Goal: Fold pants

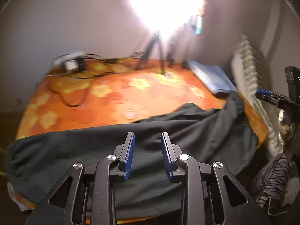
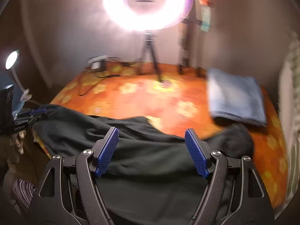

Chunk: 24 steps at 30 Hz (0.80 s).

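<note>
both wrist cams close above the dark pants (image 1: 150, 131), angled down toward the ring light (image 2: 148, 1), shared bedspread (image 2: 150, 97)

**No lettering to be read**

From where I stand, nothing legible. A dark box (image 2: 6, 101) at the left edge of the right wrist view carries pale marks, but blur smears them beyond reading.

A glaring ring light (image 2: 148, 5) on a tripod (image 2: 150, 54) stands against plain walls beside a radiator (image 1: 251, 71).

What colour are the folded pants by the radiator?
Light blue, clearest in the right wrist view: folded pants.
</note>
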Tool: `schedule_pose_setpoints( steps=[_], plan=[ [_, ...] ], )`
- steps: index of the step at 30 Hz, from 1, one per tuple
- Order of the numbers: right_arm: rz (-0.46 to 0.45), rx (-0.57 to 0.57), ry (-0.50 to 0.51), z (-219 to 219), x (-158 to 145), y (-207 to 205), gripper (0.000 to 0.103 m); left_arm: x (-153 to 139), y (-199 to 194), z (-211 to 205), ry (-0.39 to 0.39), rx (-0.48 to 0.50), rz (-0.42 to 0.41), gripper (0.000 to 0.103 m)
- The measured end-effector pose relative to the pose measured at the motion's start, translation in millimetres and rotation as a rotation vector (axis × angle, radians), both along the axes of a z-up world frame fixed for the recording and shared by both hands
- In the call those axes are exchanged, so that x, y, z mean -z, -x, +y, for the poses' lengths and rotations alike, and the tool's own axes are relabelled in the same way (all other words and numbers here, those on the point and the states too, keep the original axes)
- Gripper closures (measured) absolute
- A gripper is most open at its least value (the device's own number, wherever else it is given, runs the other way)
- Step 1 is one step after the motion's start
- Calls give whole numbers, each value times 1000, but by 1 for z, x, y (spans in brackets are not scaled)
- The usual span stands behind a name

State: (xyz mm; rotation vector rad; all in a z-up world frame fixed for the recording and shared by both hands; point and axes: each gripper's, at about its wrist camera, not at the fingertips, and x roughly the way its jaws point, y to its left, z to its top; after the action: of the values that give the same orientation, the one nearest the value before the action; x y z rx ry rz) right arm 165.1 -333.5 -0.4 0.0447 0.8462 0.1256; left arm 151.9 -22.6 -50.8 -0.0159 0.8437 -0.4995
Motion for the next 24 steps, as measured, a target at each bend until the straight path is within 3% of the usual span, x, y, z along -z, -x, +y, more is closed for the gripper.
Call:
schedule_pose_setpoints(
  steps=[5, 7, 12, 18, 24],
  plan=[
    [-4, 102, -24, -70, -3, 21, 27, 13, -7, -52, 4, 86, 65, 75],
    [-3, 123, -35, -89, -1, 25, 27, 19, -8, -75, -7, 138, 93, 69],
    [39, 199, -46, -139, 18, 21, 27, 38, -8, -122, -38, 255, 148, 66],
    [116, 313, -117, -209, 50, -10, 27, 68, -6, -160, -86, 371, 230, 66],
    [181, 289, -142, -235, 76, -56, 27, 92, -4, -180, -137, 417, 293, 65]
  ],
)
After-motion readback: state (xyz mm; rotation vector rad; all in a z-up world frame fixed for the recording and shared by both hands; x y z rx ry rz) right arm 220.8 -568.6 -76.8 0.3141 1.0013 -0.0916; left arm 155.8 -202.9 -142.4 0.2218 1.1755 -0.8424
